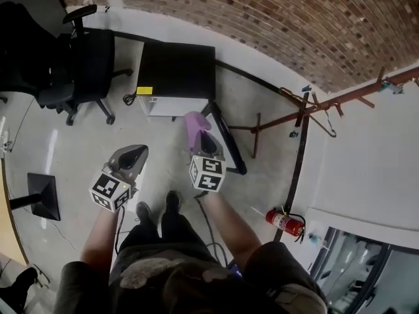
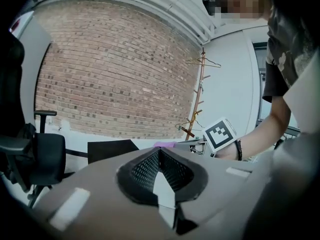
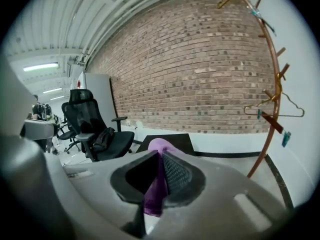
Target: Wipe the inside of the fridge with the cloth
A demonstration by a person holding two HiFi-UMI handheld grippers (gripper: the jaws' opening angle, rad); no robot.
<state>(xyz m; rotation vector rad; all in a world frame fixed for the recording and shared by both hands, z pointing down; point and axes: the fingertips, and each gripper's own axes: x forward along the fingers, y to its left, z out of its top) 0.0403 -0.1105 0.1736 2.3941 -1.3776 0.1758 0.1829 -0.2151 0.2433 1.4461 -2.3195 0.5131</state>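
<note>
Purple soft cloth [image 3: 156,191] is pinched between the jaws of the right gripper [image 3: 161,156], which are closed on its middle. One rounded fold is pushed up past the tips, and a crumpled end hangs below them. In the head view the purple cloth [image 1: 194,126] is seen as a pale lilac fold draped forward off the right gripper [image 1: 203,142], held in the air above the floor and apart from everything else.

Just beyond it, a low black-topped cabinet [image 1: 177,70], apparently the fridge, is set against the wall, its pale front marked with a small yellow label. Whether its door is open cannot be told.

The left gripper [image 1: 137,152] is held beside the right one, lower in the head view, and its jaws are pressed together at the tips with nothing between them, as the left gripper view shows [image 2: 159,153].

A black wheeled office chair [image 1: 84,64] is placed to the left of the cabinet. A red-brown brick wall [image 1: 249,18] is seen behind, a brown wooden coat rack [image 1: 308,113] to the right, and a red fire extinguisher [image 1: 285,221] on the pale grey floor [image 1: 72,149].
</note>
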